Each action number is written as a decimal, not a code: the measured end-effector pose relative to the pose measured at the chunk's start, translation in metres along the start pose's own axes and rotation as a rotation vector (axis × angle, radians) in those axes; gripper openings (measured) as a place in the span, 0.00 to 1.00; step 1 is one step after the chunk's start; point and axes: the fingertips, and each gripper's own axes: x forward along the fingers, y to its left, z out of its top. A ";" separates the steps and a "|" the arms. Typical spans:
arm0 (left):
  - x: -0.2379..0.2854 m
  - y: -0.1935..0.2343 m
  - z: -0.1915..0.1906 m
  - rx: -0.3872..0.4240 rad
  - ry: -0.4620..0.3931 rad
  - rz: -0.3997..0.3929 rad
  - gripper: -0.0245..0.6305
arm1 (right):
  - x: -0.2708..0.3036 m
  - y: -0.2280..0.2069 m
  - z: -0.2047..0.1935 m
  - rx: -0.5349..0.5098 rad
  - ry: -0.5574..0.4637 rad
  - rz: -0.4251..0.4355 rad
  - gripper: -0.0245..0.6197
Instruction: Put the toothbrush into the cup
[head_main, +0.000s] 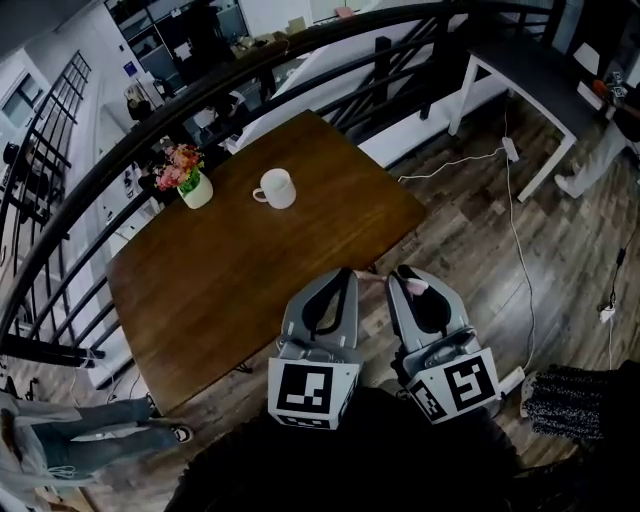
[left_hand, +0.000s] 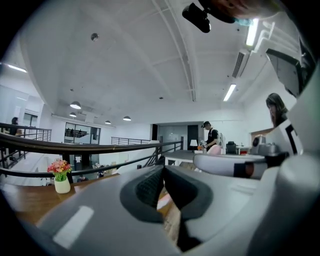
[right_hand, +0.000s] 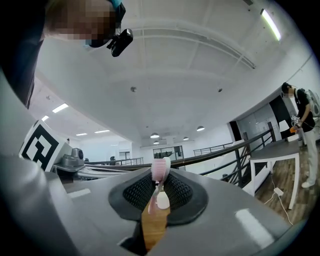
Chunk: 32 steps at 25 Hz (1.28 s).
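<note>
Right gripper (head_main: 408, 278) clamps the pink toothbrush (right_hand: 160, 170); left gripper (head_main: 345, 275) is closed, empty.

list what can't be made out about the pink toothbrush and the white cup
Pink toothbrush: its handle end, hidden inside the right gripper in the head and right gripper views.
White handled cup: its inside, too small and far in the head view.

No legible text, brand or number; only coded square markers on left cube (head_main: 303, 391) and right cube (head_main: 462, 384).
</note>
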 end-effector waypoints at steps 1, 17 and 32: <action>0.001 0.004 0.003 -0.001 -0.007 0.000 0.05 | 0.004 0.002 0.001 -0.007 -0.001 0.005 0.12; 0.049 0.039 -0.015 -0.031 0.055 0.108 0.05 | 0.067 -0.032 -0.022 0.050 0.061 0.088 0.12; 0.204 0.069 -0.010 -0.030 0.151 0.301 0.05 | 0.192 -0.145 -0.026 0.115 0.095 0.315 0.12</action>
